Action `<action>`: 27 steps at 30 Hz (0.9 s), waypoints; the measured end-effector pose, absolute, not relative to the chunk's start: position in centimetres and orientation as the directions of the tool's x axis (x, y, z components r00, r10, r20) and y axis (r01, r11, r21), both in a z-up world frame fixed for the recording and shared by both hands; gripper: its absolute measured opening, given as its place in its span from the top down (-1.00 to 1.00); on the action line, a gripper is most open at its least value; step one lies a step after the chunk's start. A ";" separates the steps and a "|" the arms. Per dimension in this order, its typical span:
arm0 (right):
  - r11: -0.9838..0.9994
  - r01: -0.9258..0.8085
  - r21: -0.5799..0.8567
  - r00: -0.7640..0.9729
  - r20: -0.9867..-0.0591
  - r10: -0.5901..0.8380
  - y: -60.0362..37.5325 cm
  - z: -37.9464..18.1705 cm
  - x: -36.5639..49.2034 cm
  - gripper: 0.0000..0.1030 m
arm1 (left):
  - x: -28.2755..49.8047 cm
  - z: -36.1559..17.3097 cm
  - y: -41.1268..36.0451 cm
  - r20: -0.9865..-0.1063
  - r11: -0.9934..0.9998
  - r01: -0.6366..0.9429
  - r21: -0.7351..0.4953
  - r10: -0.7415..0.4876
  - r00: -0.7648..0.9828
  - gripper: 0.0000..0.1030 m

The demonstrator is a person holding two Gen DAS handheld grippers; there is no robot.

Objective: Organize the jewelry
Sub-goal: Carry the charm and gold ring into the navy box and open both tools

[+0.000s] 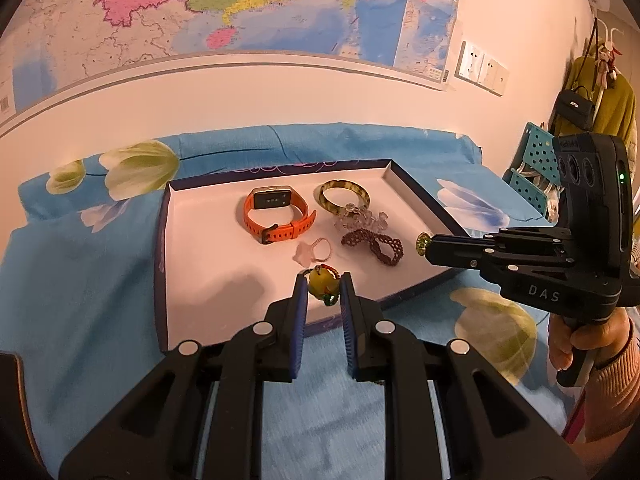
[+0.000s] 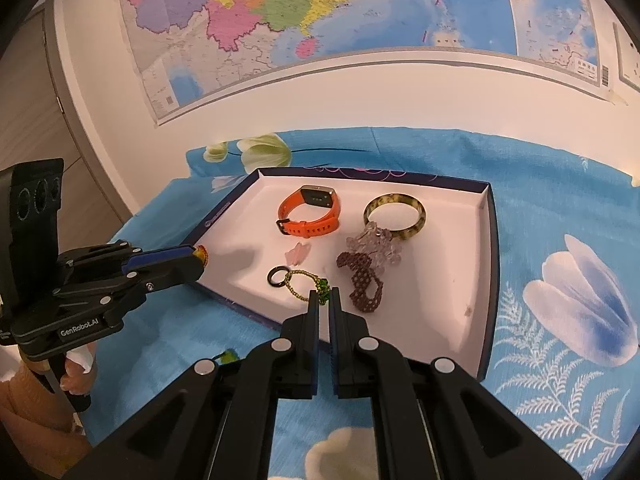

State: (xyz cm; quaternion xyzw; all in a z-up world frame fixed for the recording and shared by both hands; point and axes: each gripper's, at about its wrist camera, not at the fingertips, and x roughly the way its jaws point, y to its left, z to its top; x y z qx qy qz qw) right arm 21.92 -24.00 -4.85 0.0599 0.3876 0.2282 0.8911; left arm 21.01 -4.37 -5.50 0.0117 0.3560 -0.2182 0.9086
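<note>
A shallow white tray with dark blue walls (image 1: 168,240) (image 2: 486,248) lies on the blue flowered cloth. In it lie an orange watch (image 1: 276,218) (image 2: 310,216), a mottled bangle (image 1: 344,196) (image 2: 394,212), clear beads (image 1: 362,218) (image 2: 374,246), a maroon beaded band (image 1: 374,246) (image 2: 362,280) and a pink ring (image 1: 314,252) (image 2: 298,256). My left gripper (image 1: 324,286) (image 2: 198,256) is shut on a yellow bead charm (image 1: 322,284) over the tray's near part. My right gripper (image 2: 323,298) (image 1: 424,245) is shut on a green-beaded gold chain (image 2: 304,284) with a dark ring (image 2: 277,275).
A wall map (image 1: 224,8) hangs behind the bed. A blue perforated rack (image 1: 534,168) and a coat stand with a black bag (image 1: 576,108) stand at the right. A wooden door (image 2: 36,120) is at the left.
</note>
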 end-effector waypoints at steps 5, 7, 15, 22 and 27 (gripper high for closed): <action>0.893 -0.350 0.285 0.588 -0.675 0.446 -23.9 -5.3 23.0 0.93 | 22.0 -6.0 -4.5 -0.661 0.908 0.396 -0.136 -0.381 0.646 0.67; 0.894 -0.346 0.284 0.585 -0.680 0.442 -23.8 -5.5 23.3 0.93 | 22.4 -6.2 -4.6 -0.666 0.910 0.392 -0.133 -0.375 0.644 0.67; 0.902 -0.329 0.280 0.571 -0.702 0.426 -23.4 -6.3 24.7 0.93 | 24.0 -7.1 -4.9 -0.685 0.915 0.379 -0.140 -0.366 0.630 0.67; 0.908 -0.320 0.269 0.561 -0.719 0.411 -23.0 -6.8 25.7 0.93 | 25.3 -8.2 -5.3 -0.709 0.918 0.370 -0.140 -0.354 0.610 0.67; 0.915 -0.311 0.257 0.559 -0.729 0.395 -22.8 -7.1 26.1 0.93 | 26.2 -8.8 -5.6 -0.724 0.923 0.360 -0.134 -0.339 0.600 0.67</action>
